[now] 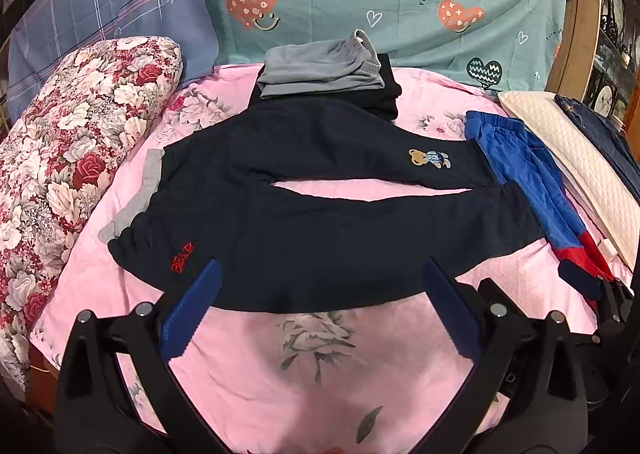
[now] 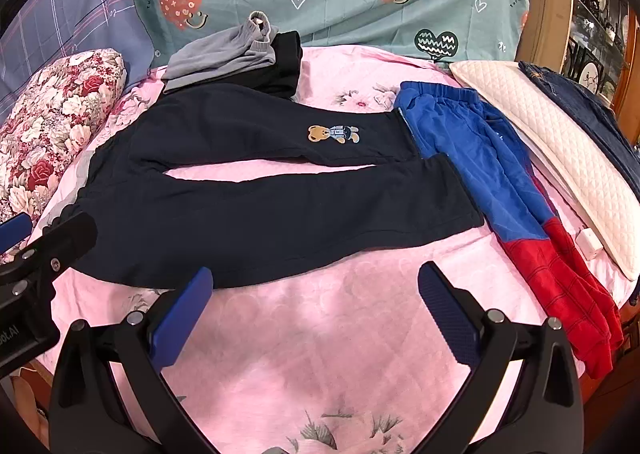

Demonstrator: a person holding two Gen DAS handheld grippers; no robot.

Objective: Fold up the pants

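Matt, soft knit cloth for the dark navy pants [image 1: 320, 238]; smooth, faintly creased cotton for the pink bedsheet [image 2: 340, 334]; quilted cream padding on the pillow [image 2: 560, 149] at 2 o'clock; matt black plastic with ribbed blue pads on the right gripper [image 2: 316, 286].

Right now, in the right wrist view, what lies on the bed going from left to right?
Floral pillow → dark navy pants spread flat → blue and red pants → white quilted pillow → dark denim garment at the far right edge.
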